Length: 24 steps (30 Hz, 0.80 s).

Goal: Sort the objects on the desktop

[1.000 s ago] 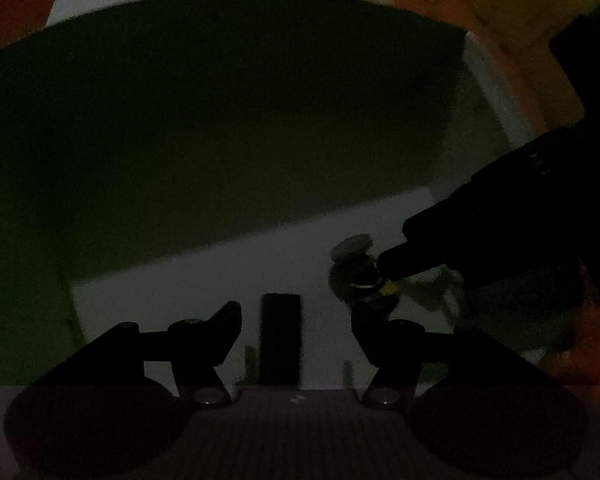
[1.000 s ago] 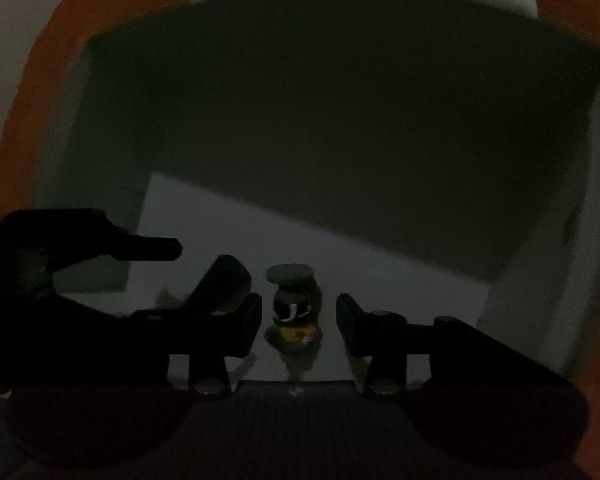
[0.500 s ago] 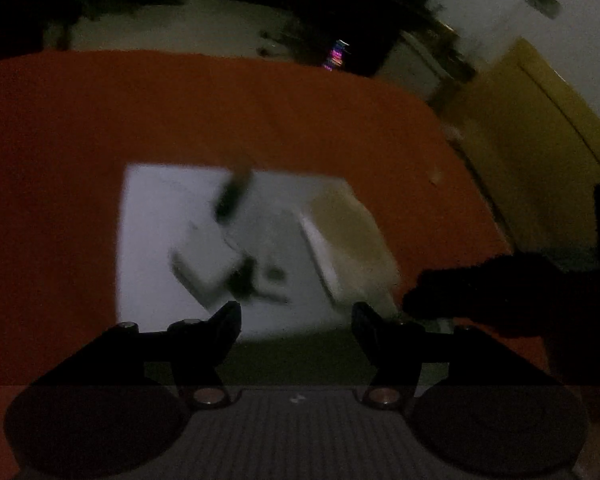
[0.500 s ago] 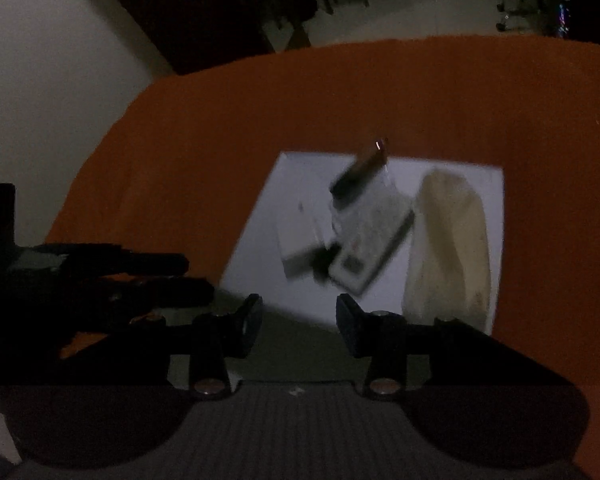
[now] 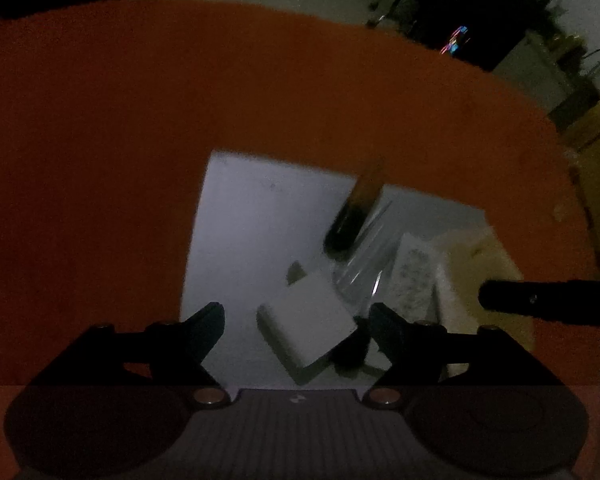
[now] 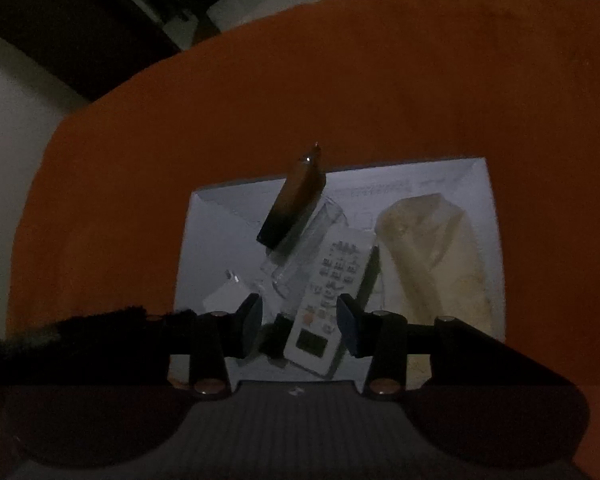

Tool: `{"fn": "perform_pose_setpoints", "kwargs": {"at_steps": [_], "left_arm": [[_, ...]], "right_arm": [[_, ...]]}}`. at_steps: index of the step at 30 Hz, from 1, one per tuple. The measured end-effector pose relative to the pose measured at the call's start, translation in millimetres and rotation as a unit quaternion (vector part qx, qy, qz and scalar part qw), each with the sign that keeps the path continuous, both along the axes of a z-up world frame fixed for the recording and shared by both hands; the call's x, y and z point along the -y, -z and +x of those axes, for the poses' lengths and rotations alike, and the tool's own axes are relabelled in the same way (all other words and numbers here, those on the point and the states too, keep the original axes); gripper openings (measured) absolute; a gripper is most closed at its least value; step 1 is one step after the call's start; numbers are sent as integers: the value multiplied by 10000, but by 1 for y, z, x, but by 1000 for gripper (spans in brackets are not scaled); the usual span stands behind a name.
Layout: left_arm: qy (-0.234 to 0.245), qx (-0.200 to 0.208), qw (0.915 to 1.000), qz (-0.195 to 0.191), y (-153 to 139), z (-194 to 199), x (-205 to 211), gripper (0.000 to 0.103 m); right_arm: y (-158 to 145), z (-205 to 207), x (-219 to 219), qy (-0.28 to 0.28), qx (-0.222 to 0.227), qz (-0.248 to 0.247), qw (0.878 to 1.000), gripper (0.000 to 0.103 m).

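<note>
Where remote [image 6: 332, 288] overlaps glass [image 6: 300, 248]: clutter.

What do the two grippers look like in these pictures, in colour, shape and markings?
Both look alike. The left gripper and the right gripper each have two black angular fingers that taper to flat pads. At the base of each finger sits a round metallic screw. Between the fingers lies a grey ribbed plate with a small white mark at its top edge, and a dark rounded housing bulges on each side. No cables or sleeves are visible.

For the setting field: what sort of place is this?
Probably a dim living room at home: a table under an orange cloth, a white tray holding a remote control, and furniture in the dark background.
</note>
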<state>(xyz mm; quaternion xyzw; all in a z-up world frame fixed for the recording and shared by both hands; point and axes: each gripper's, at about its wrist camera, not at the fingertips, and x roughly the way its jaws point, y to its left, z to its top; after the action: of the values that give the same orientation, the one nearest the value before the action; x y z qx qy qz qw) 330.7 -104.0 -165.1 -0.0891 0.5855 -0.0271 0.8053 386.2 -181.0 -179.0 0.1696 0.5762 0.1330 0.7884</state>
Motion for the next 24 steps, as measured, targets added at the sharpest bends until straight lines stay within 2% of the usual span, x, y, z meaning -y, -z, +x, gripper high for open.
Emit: {"fn": "perform_pose_setpoints", "kwargs": {"at_steps": [4, 7, 13, 19, 21, 24], "left_arm": [[-95, -256, 9996, 4, 26, -3, 5, 76], [-226, -311, 9992, -51, 35, 3, 7, 74], [-433, -357, 9984, -39, 39, 9, 5, 74], [-547, -452, 9975, -40, 47, 13, 2, 74], [-601, -502, 9968, -127, 49, 13, 0, 73], [-763, -507, 9947, -462, 53, 14, -7, 72]], "right_arm": [[36, 8, -13, 149, -521, -37, 9985, 46], [52, 9, -19, 285, -545, -339, 9975, 46], [71, 16, -10, 600, -660, -442, 9950, 48], [80, 18, -10, 618, -767, -493, 9939, 48], [81, 18, -12, 586, -782, -509, 9939, 48], [83, 18, -15, 636, -802, -589, 9930, 49]]}}
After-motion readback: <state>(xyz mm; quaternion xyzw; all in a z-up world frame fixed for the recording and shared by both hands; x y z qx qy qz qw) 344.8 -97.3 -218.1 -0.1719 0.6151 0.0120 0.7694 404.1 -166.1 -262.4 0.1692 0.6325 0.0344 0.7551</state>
